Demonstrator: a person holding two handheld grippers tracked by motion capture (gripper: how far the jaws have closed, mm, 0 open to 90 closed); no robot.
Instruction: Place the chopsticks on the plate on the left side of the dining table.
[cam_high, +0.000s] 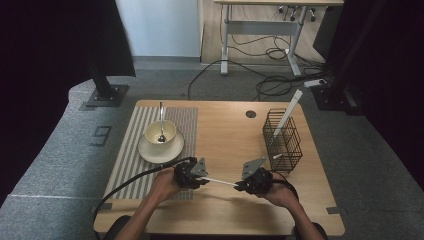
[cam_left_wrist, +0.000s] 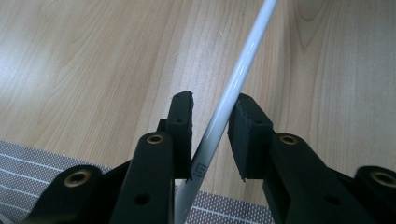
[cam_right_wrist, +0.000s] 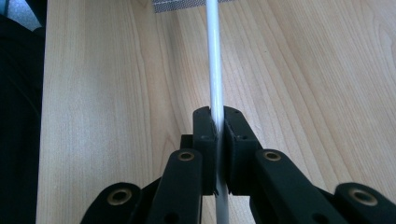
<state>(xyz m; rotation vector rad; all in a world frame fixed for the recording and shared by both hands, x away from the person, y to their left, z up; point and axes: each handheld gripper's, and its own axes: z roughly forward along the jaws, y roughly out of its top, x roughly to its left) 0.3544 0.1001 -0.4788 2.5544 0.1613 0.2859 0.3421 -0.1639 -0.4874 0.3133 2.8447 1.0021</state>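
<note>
Two chopsticks (cam_high: 220, 182), one bowl (cam_high: 160, 133), one spoon (cam_high: 161, 122).

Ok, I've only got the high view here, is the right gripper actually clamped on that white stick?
Observer: Yes. The right gripper view shows the right gripper with its jaws shut tight on the white stick.
Operator: And the left one?
Observer: Not clamped. The left gripper has the stick between its jaws, with a clear gap on one side.
Operator: Any marking on the stick?
Observer: A small printed mark near the left gripper's end, too small to read.
</note>
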